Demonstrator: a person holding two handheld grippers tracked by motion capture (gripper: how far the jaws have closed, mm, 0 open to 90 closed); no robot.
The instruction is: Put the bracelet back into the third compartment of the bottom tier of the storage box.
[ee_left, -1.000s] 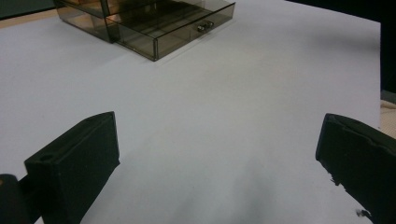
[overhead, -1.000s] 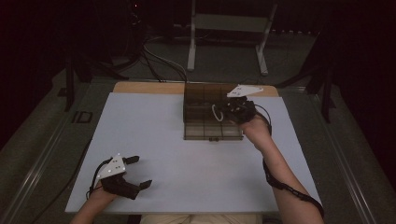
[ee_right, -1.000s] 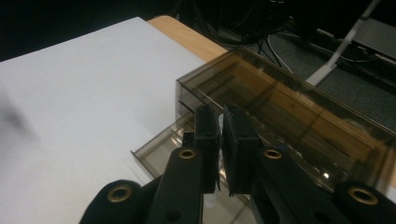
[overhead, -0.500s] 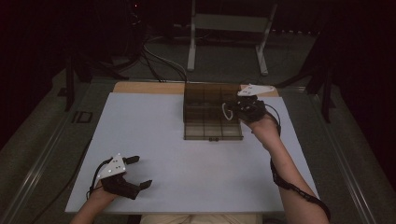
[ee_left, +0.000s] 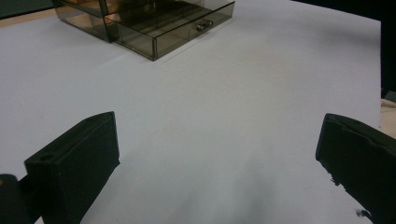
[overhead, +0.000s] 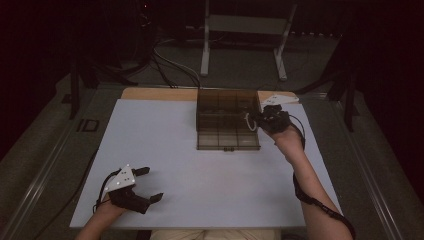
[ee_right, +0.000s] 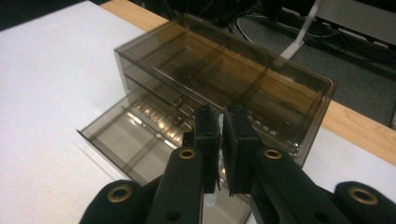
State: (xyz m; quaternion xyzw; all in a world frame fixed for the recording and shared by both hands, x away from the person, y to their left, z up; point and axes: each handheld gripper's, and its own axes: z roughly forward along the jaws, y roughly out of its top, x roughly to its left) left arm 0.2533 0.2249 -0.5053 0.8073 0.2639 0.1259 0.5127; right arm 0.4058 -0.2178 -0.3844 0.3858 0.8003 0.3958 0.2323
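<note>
A smoky see-through drawer cabinet (overhead: 227,102) (ee_right: 233,74) (ee_left: 93,14) stands at the back middle of the white table. Its bottom drawer (overhead: 227,140) (ee_right: 121,140) (ee_left: 173,35) is pulled out toward the person. My right gripper (overhead: 253,120) (ee_right: 220,119) hangs over the right side of the open drawer, shut on a small white loop (overhead: 247,121) whose thin pale edge (ee_right: 219,122) shows between the jaws. My left gripper (overhead: 151,183) (ee_left: 219,154) rests on the table at the front left, open, with nothing between its fingers.
The white table sheet (overhead: 165,135) has a wooden strip (overhead: 155,93) along its back edge. Behind the table stand metal stand legs (overhead: 205,50), and cables (overhead: 170,60) lie on the floor. Dark rails run down both sides of the table.
My right gripper has shifted to the right across the cabinet and sunk slightly, carrying the white loop. The left gripper has stayed where it was.
</note>
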